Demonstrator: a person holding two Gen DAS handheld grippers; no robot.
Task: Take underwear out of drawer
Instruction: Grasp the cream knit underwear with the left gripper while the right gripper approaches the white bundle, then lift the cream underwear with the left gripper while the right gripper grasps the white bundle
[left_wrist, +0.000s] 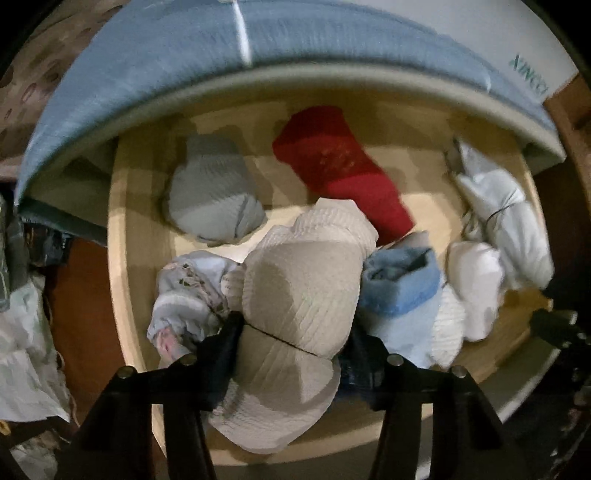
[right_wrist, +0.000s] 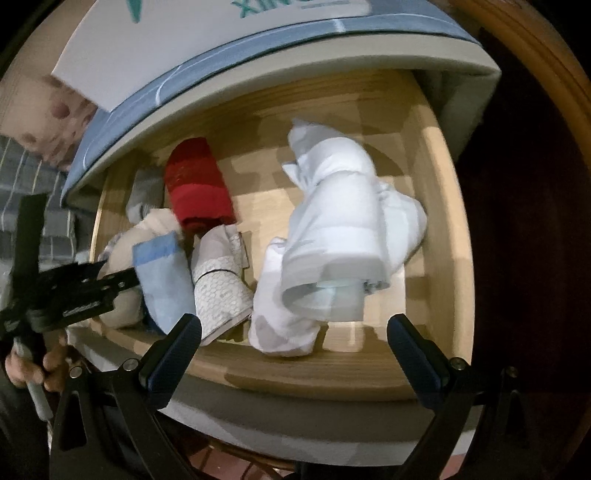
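Observation:
The wooden drawer (left_wrist: 120, 236) stands pulled out, with several rolled pieces of underwear in it. My left gripper (left_wrist: 291, 347) points straight down and is shut on a beige ribbed roll (left_wrist: 306, 273), one finger pressed into each side. Around that roll lie a grey roll (left_wrist: 214, 199), a red one (left_wrist: 343, 173), a blue one (left_wrist: 402, 284) and a flowered pale one (left_wrist: 184, 295). My right gripper (right_wrist: 295, 350) hangs open over the drawer's front edge (right_wrist: 332, 376). Just beyond it lies a big white bundle (right_wrist: 332, 229), untouched, with a white honeycomb-patterned roll (right_wrist: 221, 284) to its left.
A blue-covered mattress edge (left_wrist: 166, 66) overhangs the back of the drawer, with a white box with teal lettering (right_wrist: 184, 44) on it. A dark wooden frame (right_wrist: 535, 74) stands to the right. Crumpled cloth (left_wrist: 22, 350) lies left of the drawer. A hand (right_wrist: 37, 369) holds the left gripper's handle.

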